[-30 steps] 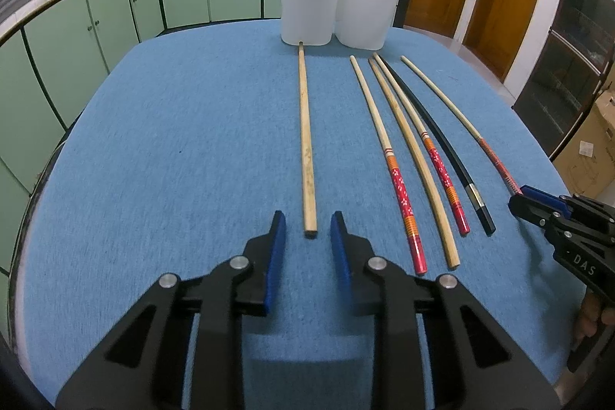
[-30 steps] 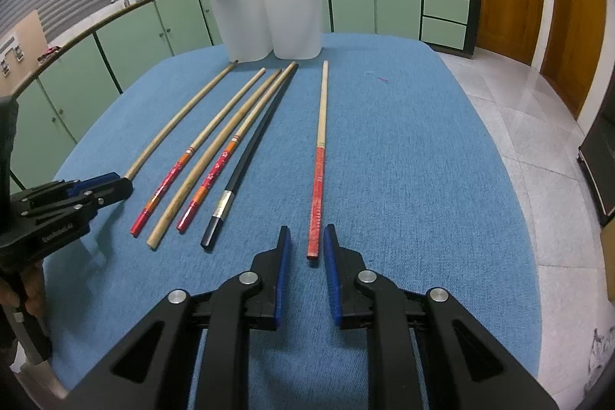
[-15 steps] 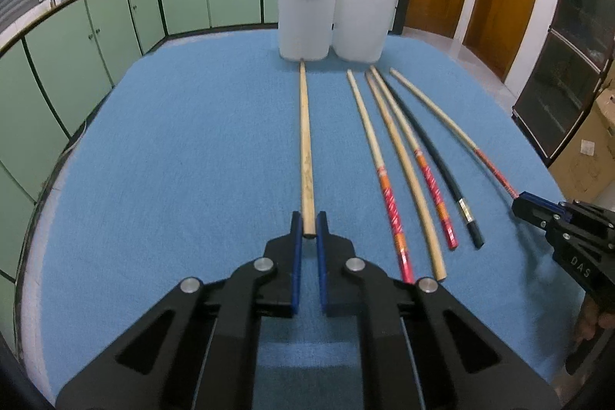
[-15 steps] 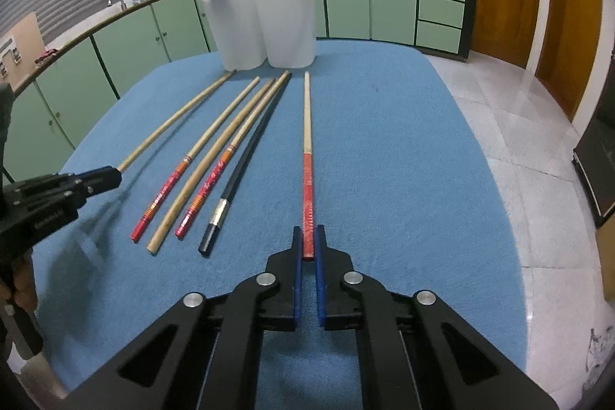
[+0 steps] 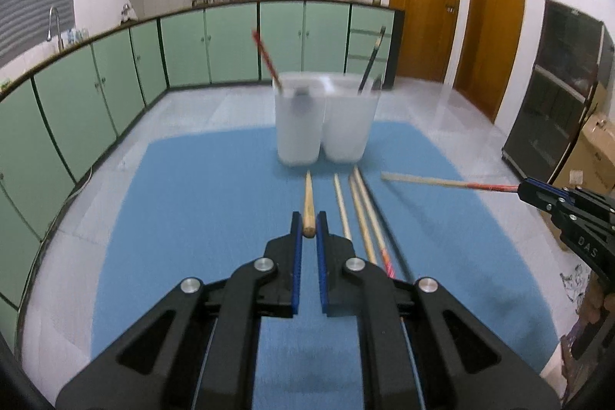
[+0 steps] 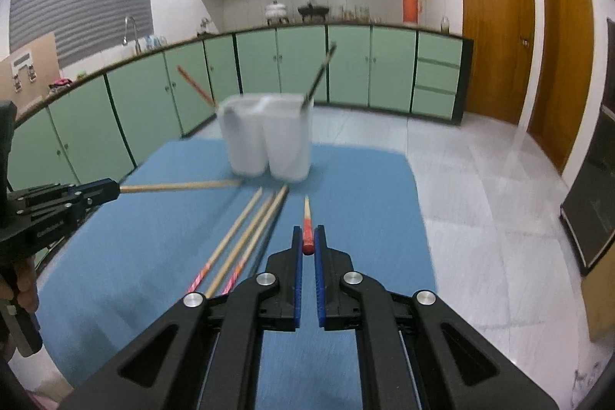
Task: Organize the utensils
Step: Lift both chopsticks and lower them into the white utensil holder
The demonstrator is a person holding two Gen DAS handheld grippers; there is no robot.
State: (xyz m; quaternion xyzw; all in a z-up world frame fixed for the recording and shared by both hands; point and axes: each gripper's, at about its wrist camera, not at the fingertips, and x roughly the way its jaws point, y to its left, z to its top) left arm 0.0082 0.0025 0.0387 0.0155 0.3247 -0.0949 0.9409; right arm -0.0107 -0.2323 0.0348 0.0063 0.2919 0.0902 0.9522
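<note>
Grippers both closed on chopsticks and lifted clear of table. Left gripper [image 5: 308,232] pinching butt end of plain wooden chopstick [image 5: 308,202], stick pointing forward toward holder, raised off blue tablecloth [image 5: 200,202]; same stick seen side-on from right wrist view, tip close to base of holder. Right gripper [image 6: 308,245] pinching red butt end of red-handled chopstick [image 6: 306,218], likewise raised and aimed at holder; from left wrist view that stick runs crosswise above table, pale tip toward holder. Neither stick touching cloth, as far as blur allows. Just beyond, four chopsticks left lying [image 5: 359,202] side by side on cloth between the two held ones: pale ones with red patterned handles, one plain, one black, hard to separate in blur. Farther on, white two-compartment holder [image 5: 323,120] standing at far end of table, well apart from both grippers. Already inside: red chopstick [image 5: 265,54] leaning out of left compartment, black chopstick [image 5: 371,62] leaning out of right compartment; something dark also in left compartment, too blurred to name. Judged progress: early to middle. Two in holder, two in hand and on way, four untouched. Remaining: carry both held sticks to holder, tip them upright, drop in, then return for the four on cloth. Sorting rule between compartments not clear from here.
</note>
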